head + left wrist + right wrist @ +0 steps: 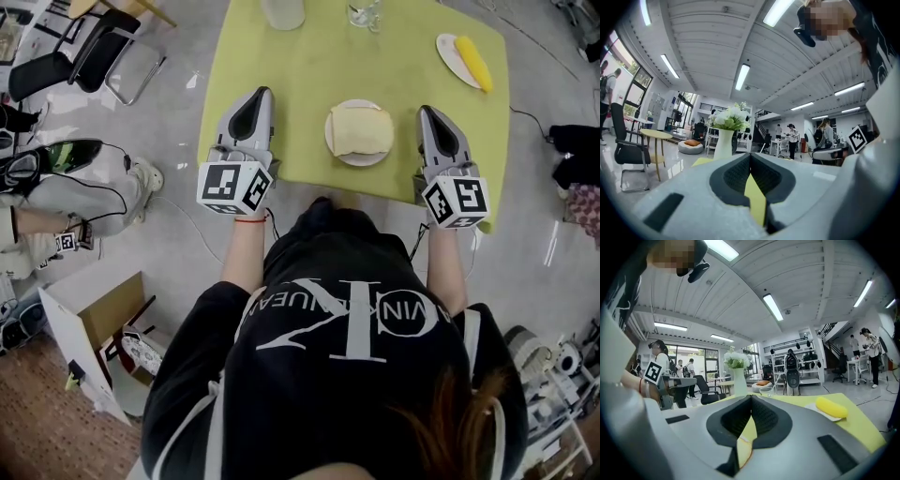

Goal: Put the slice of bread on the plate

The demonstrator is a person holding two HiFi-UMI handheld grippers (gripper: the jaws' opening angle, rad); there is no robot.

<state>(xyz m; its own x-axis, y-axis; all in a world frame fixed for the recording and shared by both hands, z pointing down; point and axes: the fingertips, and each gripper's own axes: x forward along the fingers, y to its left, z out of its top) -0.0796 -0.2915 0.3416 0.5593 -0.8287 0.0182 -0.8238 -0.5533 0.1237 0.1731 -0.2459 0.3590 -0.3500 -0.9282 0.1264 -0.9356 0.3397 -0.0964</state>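
The squarish, pale slice of bread [359, 128] lay on the round white plate [361, 161]. The left gripper [263, 94] and right gripper [427, 112] were closed and empty.

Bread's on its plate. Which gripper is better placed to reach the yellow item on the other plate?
Right, probably. The right gripper is nearer the yellow item; the left gripper would have to cross over the bread on its plate.

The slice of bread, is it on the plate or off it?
On it: the slice of bread lies flat on the white plate.
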